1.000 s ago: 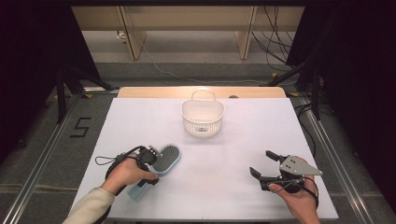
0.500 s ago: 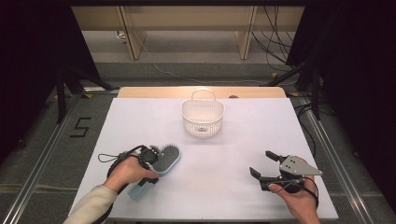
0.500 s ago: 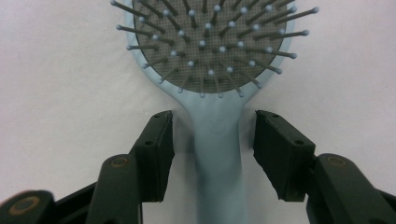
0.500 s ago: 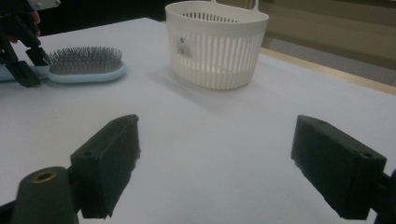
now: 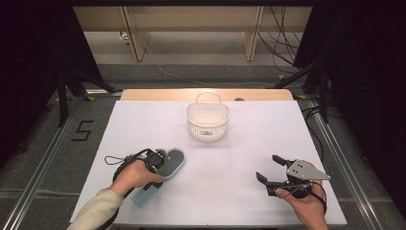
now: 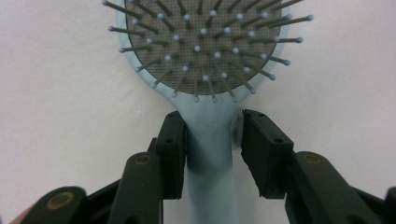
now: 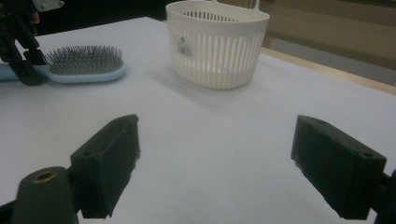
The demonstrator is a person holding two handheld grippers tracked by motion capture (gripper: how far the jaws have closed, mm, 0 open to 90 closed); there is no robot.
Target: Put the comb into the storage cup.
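Left claw, just been closing, straddles the bristly pale-blue hairbrush neck; right claw gapes wide.

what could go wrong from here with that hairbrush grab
1. The left gripper has been closing around the hairbrush at its neck; one pad looks to touch, the other shows a gap. A lift now might let the heavy bristled head swing or slip.
2. The brush lies flat on the table, so the pads could scrape the surface.
3. The white basket looks light and might tip if the brush knocks its rim.
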